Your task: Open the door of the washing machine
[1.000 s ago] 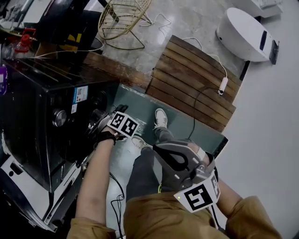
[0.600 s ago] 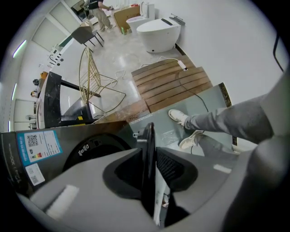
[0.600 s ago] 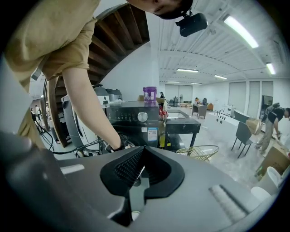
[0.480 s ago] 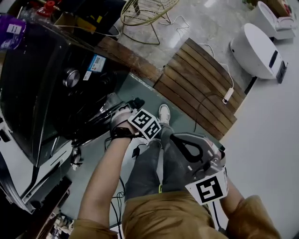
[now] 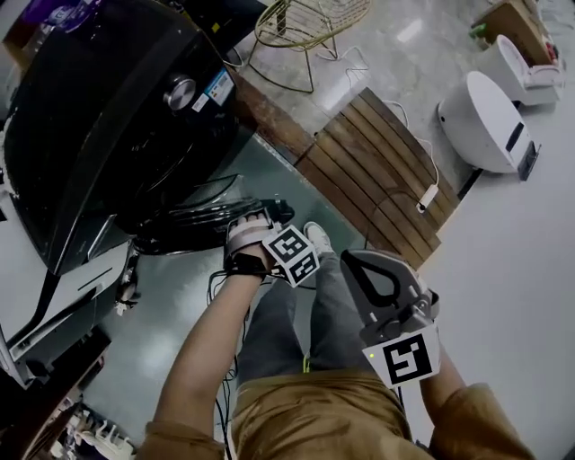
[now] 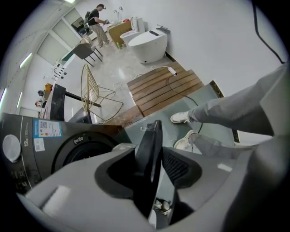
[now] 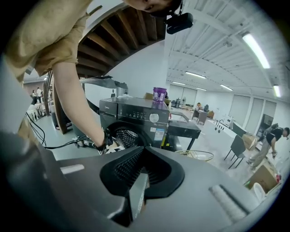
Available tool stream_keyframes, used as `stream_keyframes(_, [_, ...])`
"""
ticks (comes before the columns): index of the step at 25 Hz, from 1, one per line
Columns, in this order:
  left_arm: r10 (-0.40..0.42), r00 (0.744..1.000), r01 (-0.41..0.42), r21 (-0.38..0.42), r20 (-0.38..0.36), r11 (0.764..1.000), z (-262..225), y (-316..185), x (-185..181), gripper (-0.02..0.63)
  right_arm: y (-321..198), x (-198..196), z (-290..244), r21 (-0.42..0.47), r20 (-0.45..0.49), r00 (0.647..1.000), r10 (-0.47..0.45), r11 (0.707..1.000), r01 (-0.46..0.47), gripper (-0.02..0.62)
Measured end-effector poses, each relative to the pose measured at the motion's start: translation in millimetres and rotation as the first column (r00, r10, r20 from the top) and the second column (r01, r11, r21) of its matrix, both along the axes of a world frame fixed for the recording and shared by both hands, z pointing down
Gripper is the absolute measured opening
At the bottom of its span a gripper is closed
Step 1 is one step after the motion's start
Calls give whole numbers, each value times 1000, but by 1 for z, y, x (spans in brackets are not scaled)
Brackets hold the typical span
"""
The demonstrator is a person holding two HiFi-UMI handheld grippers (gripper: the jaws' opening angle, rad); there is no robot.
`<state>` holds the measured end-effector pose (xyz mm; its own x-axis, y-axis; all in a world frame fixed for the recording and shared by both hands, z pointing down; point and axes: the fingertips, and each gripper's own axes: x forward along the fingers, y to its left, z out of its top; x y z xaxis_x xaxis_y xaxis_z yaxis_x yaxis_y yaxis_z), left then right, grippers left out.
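Standing spot: I look steeply down past my own grey-trousered legs point(image 5: 287, 332) at a big black front-loading washing machine point(image 5: 117, 117), at the left of the head view, on a grey-green floor point(image 5: 180, 314).
Door: the machine's round dark door point(image 5: 193, 225) is already swung out from the front. I see it nearly edge-on, with its free edge pointing toward me, and I judge the opening all but done.
Left tongs: my left tongs point(image 6: 154, 136) point steeply down just beside that free edge. Their jaws have just been opening and stand a narrow way apart with nothing between them, which I read as letting go of the door.
Right tongs: my right tongs point(image 7: 138, 186) are held by my waist, well apart from the machine, with jaws together and empty. I judge this job needs only one hand.
Drum: the perforated metal drum point(image 7: 123, 136) shows through the open mouth in the right gripper view. There is no laundry in the part I can see, and the rest is hidden.
Purple tub: a small purple tub point(image 7: 159, 94) stands on top of the machine; I cannot tell what is in it.
Wire basket: a gold wire basket-shaped frame point(image 5: 310, 22) beyond the machine holds nothing.
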<state>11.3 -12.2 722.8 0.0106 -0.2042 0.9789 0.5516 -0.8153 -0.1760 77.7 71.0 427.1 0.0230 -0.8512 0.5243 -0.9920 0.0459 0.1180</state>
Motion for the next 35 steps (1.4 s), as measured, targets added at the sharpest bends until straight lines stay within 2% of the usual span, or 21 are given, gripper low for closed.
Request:
stream_keyframes(3, [-40,999,40,-53,16,998,0,19,-19,283,-1,-6,2,-3,20,1000,-23,1000,23,3])
stream_keyframes(5, [-38,999,40,-74,32,996,1,32,-33,298,-4,-10,5,1,30,997,-64,998,64,3])
stream_keyframes(8, [-26,995,37,-105,98,994,3,55,-62,296,-6,-17,1,24,55,989,-134,991,133,3])
stream_keyframes(10, [-48,987,67,-117,153,991,0,68,-81,305,-4,-17,-4,42,64,982,-178,984,175,3])
stream_keyframes(12, [-80,981,102,-112,179,989,-4,79,-95,334,0,-16,-8,46,70,974,-216,976,213,3])
stream_keyframes(15, [-96,981,110,-77,168,991,-9,84,-118,421,3,-20,-13,52,74,957,-282,959,279,3])
stream_keyframes(17, [-99,980,112,-63,171,992,-11,88,-134,434,2,-27,-16,67,70,939,-336,941,332,3])
stream_keyframes(19, [-186,969,202,-86,163,976,-15,94,-144,433,2,-34,-17,75,71,920,-385,922,380,3])
stream_keyframes(20, [-272,952,287,-101,143,953,-19,95,-147,415,2,-39,-17,76,73,910,-409,912,403,3])
stream_keyframes(21, [-367,923,379,-106,115,919,-24,92,-150,366,1,-44,-17,75,77,898,-433,901,428,3])
stream_keyframes(22, [-455,886,462,-99,86,881,-29,85,-155,282,-1,-50,-18,75,81,885,-459,888,454,3])
stream_keyframes(23, [-527,848,531,-86,60,843,-33,79,-162,244,-3,-56,-19,77,82,869,-488,872,483,3])
stream_keyframes(25, [-642,766,642,-53,6,765,-42,66,-179,232,-10,-69,-25,89,77,836,-543,839,537,3])
stream_keyframes(26, [-693,721,692,-36,-30,721,-47,59,-188,160,-14,-76,-28,96,71,821,-566,824,559,3])
stream_keyframes(27, [-741,668,741,-29,-66,671,-51,54,-197,123,-17,-83,-31,101,67,808,-585,810,578,3])
stream_keyframes(28, [-788,608,789,-38,-96,613,-55,50,-206,120,-20,-90,-34,102,64,795,-603,797,596,3])
stream_keyframes(29, [-834,539,834,-60,-116,548,-57,48,-214,118,-23,-97,-35,100,63,782,-620,784,613,3])
stream_keyframes(31, [-912,386,908,-118,-136,402,-62,47,-229,115,-25,-111,-33,90,65,753,-655,755,650,3])
stream_keyframes(32, [-943,300,935,-152,-141,321,-64,47,-237,114,-26,-119,-32,90,67,737,-673,739,667,3])
stream_keyframes(35, [-985,16,962,-264,-170,61,-72,38,-266,112,-27,-144,-32,86,59,692,-719,694,714,3])
